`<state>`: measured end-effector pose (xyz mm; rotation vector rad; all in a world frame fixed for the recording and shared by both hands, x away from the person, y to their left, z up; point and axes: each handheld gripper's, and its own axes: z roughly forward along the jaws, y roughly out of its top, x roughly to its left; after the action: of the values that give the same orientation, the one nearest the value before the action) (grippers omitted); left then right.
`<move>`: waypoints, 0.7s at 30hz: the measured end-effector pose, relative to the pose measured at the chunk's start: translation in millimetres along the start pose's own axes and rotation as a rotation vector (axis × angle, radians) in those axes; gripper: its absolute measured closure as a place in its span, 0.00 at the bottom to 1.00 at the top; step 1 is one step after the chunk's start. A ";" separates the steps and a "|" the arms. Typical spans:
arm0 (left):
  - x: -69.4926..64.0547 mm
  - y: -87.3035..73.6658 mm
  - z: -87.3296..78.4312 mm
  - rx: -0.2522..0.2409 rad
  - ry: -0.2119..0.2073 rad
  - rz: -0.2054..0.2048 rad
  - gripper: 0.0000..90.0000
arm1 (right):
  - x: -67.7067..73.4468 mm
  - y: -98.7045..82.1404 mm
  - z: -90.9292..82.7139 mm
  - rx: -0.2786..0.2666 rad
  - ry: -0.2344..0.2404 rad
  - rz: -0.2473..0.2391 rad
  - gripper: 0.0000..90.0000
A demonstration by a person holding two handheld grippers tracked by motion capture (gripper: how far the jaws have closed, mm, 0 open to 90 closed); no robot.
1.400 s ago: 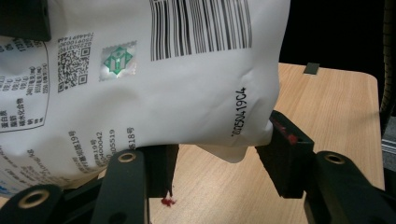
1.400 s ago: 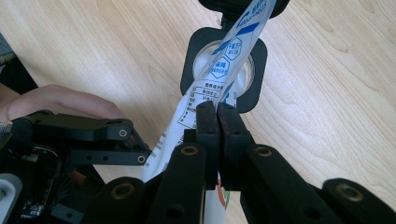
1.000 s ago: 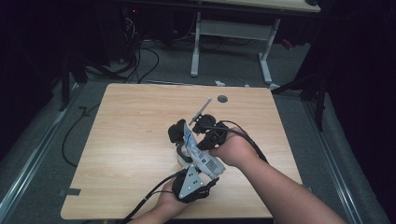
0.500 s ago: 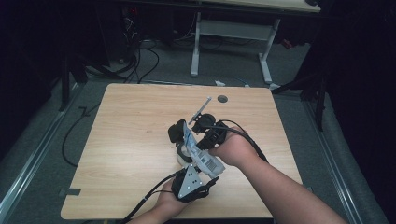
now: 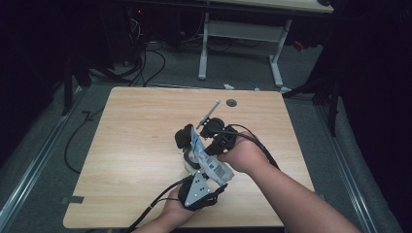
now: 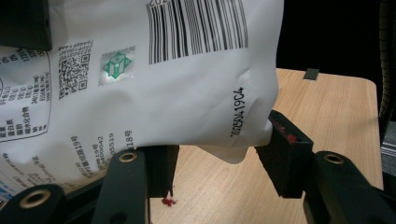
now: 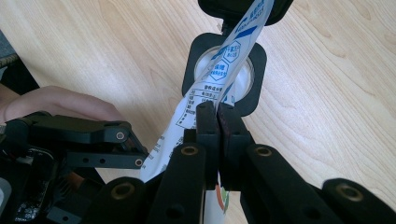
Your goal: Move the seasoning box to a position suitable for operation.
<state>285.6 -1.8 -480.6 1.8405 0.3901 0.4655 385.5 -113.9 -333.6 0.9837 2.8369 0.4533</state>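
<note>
White pouch (image 5: 206, 158) held above desk (image 5: 131, 145) centre, long axis running near-to-far. Right tongs (image 7: 217, 116) pinched shut on its far part; left tongs (image 6: 217, 161) half open, clamping its near corner.

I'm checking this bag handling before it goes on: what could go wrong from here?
1. The right tongs pinch only a thin edge of the white printed plastic pouch, so it may slip out.
2. The left tongs grip its bulging lower corner between their pads; pulling the two apart might tear or crumple the film.
3. The pouch hangs above the black square-framed round device on the light wooden table, and a dropped pouch would probably land on it.
</note>
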 end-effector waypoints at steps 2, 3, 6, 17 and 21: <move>0.0 0.0 0.1 0.000 -0.001 -0.001 0.56 | -0.1 -0.1 0.3 -0.003 0.000 0.001 0.99; 0.1 0.0 0.2 0.001 -0.001 -0.001 0.56 | 0.2 -0.3 0.4 -0.001 0.000 0.006 0.99; 0.1 0.0 0.3 0.001 -0.001 -0.001 0.56 | -0.4 -0.2 0.8 -0.003 0.001 0.000 0.99; 0.6 1.7 -0.4 -0.005 -0.001 -0.002 0.56 | -1.7 0.1 -0.5 -0.004 -0.003 -0.004 0.99; 0.7 2.1 -0.5 -0.010 -0.001 -0.005 0.56 | -1.6 0.4 -0.5 -0.006 -0.002 -0.001 0.99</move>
<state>286.0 -1.7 -478.4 1.8300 0.3909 0.4624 386.8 -114.7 -333.0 0.9808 2.8322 0.4603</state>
